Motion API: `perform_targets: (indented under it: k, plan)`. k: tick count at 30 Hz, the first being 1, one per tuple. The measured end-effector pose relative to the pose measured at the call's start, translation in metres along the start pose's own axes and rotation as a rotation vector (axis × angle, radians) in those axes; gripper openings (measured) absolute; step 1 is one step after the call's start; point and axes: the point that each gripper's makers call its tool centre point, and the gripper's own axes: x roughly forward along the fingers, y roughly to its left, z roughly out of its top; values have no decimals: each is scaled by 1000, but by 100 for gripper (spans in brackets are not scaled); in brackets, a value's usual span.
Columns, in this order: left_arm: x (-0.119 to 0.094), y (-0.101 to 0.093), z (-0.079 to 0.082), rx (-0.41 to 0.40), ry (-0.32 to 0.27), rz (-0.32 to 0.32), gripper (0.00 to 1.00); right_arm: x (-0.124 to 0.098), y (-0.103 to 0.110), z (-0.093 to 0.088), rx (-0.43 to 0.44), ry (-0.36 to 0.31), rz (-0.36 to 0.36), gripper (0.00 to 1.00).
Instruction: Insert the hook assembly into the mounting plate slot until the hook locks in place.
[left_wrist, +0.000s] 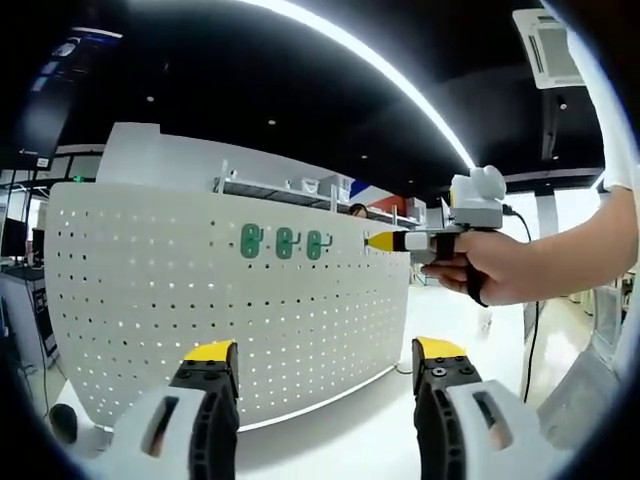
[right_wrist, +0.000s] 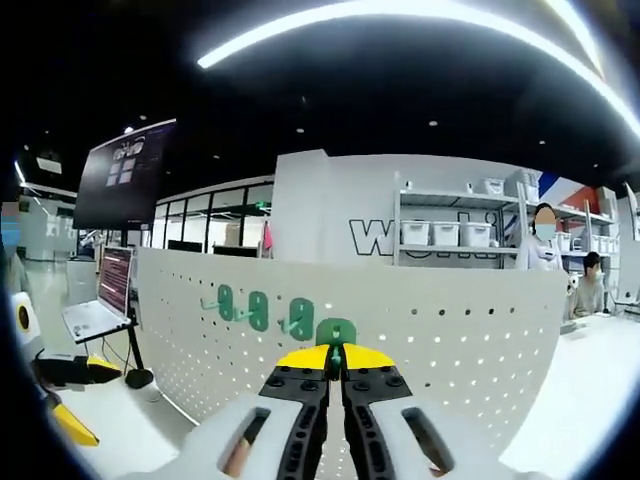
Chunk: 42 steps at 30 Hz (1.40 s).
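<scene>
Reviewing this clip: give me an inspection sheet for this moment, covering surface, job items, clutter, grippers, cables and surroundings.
Surface: white tabletop carrying an upright white perforated mounting plate.
Job's things: three green hooks sit in a row on the plate; a fourth green hook is at the plate, held.
Clutter: laptop on a stand beside the plate.
Grippers: left gripper open, holding nothing; right gripper shut on the fourth hook, a hand holding it at the plate's edge.
Cables: a dark cable hangs below the hand.
Surroundings: shelving with white bins, wall monitor, people seated behind.
</scene>
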Motion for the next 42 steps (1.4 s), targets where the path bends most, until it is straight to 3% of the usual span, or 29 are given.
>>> perform_targets:
  k: [17, 24, 42]
  plan:
    - [-4, 1, 3, -1, -15, 10, 71, 21, -7, 8, 1, -13, -13, 1]
    - [-5, 2, -1, -36, -18, 13, 71, 24, -14, 13, -8, -19, -30, 1]
    - [-5, 0, -4, -23, 2, 7, 71, 44, -17, 6, 65, -13, -39, 1]
